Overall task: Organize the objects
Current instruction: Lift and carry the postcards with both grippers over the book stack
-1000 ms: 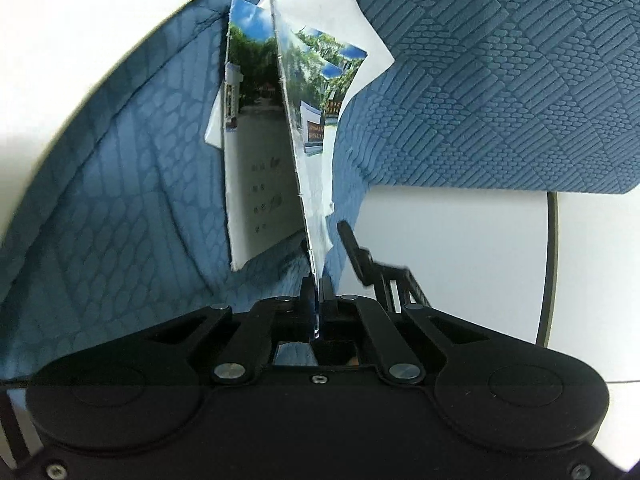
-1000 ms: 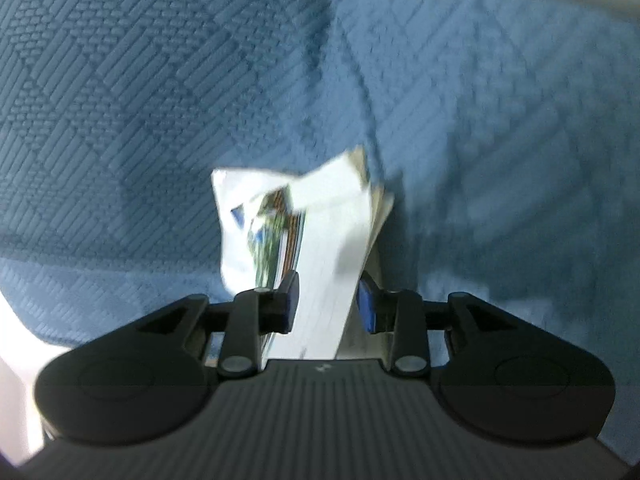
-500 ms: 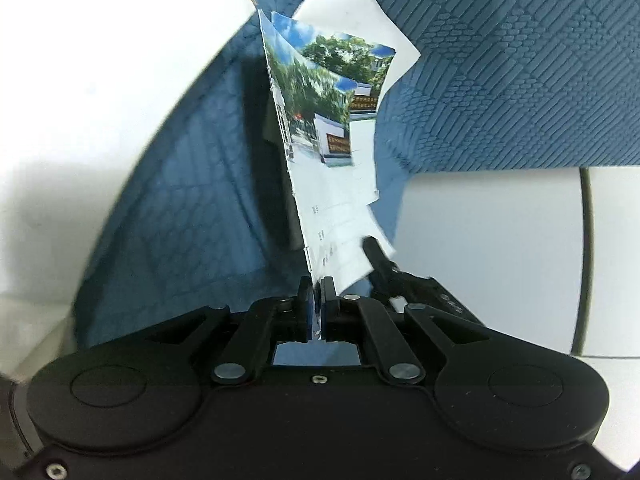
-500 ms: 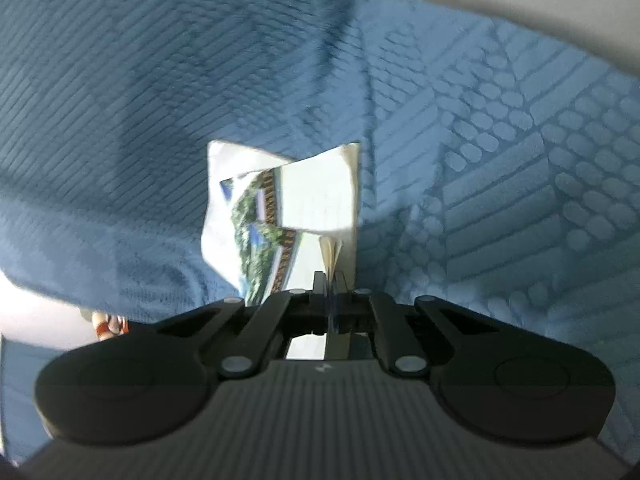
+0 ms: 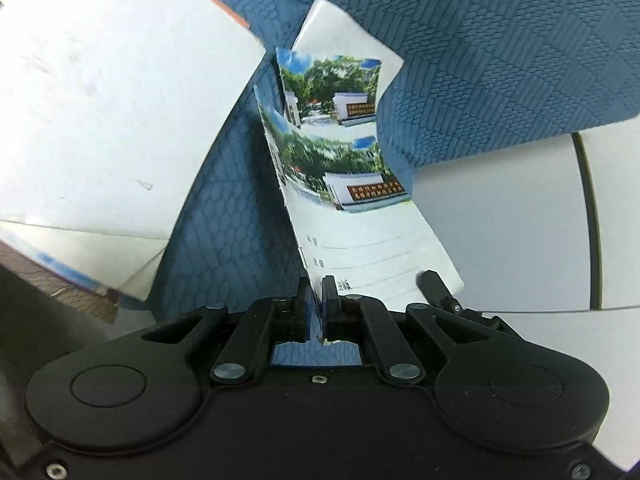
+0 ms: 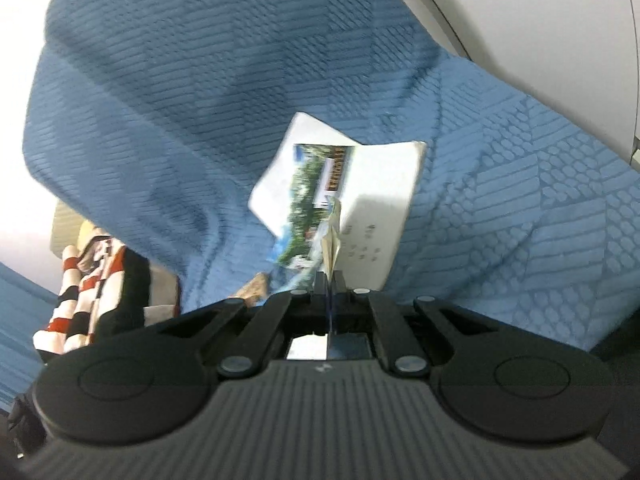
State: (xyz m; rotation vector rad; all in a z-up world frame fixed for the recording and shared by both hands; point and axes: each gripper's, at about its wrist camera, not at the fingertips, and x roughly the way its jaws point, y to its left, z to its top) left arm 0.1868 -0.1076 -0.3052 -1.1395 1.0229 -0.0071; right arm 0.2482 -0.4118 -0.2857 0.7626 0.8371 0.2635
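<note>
Left tongs [image 5: 316,294] pinching the near edge of the booklets [image 5: 360,220], thin paper covers printed with a photo of trees and a gate, held up over the blue quilted cloth [image 5: 500,60]. Right tongs [image 6: 330,280] pinched on the same stack's other edge. Light, floppy stuff, I'd say — it sags and fans apart, so grip near the spine, all sheets together.

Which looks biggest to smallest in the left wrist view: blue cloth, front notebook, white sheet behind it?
1. blue cloth, fills most of the background.
2. front notebook, nearest the lens, which inflates it.
3. white sheet, only a corner shows, so its true size is unsure.
</note>
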